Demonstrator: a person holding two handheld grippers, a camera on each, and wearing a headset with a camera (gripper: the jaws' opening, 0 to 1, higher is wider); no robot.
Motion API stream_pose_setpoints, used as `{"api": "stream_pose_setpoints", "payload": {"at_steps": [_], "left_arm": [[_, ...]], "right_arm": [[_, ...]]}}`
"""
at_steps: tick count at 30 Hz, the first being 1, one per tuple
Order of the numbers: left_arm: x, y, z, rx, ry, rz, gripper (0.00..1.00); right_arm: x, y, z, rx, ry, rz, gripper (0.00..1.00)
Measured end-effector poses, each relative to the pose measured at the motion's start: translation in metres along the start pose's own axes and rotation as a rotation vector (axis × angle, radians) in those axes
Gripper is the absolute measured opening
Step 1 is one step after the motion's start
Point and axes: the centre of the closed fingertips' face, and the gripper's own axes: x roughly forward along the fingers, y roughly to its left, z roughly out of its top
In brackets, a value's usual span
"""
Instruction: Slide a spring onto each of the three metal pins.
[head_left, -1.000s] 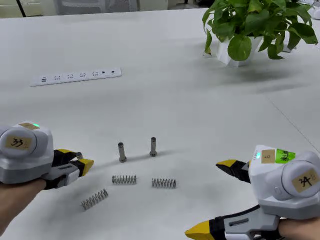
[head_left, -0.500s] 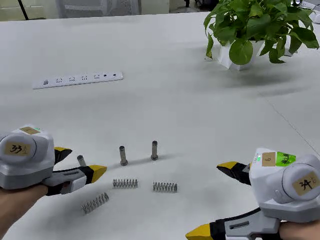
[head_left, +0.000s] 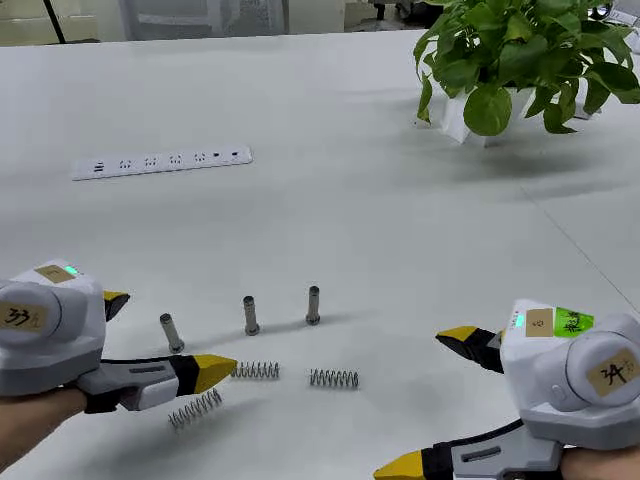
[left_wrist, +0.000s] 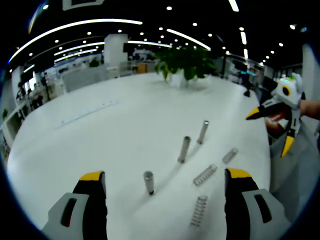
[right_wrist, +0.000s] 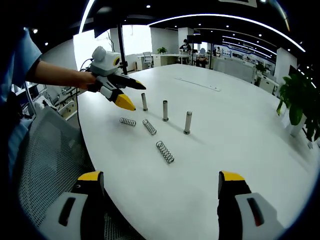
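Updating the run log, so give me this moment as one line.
left tongs open, empty | right tongs open, empty | three pins upright, bare | three springs flat on table

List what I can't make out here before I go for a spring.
Power strip: head view, socket details too small.
Plant pot: head view, the plant covers most of it and is itself cut by the top edge.
Right hand-held gripper: head view, the bottom edge cuts off its body.
Nearest spring: right gripper view, end coils too small to judge.
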Motion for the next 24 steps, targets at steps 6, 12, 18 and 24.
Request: {"api": "stream_pose_setpoints", "payload": {"at_steps": [6,12,18,24], "left_arm": [[-0.009,0.001,-0.003,-0.003,-0.002,-0.003,1.00],[-0.018,-0.003,-0.011,0.007,0.006,-0.012,1.00],[-0.023,-0.007,-0.024,0.027,0.025,-0.015,1.00],[-0.032,-0.012,-0.032,0.035,0.031,-0.018,1.00]], "right_arm": [[-0.001,-0.003,0.001,-0.005,0.000,-0.005,0.97],[-0.001,-0.007,0.003,-0.014,-0.002,-0.008,0.97],[0.000,-0.007,0.003,-0.023,0.002,-0.004,0.97],[0.001,-0.005,0.002,-0.025,0.003,0.001,0.97]]}}
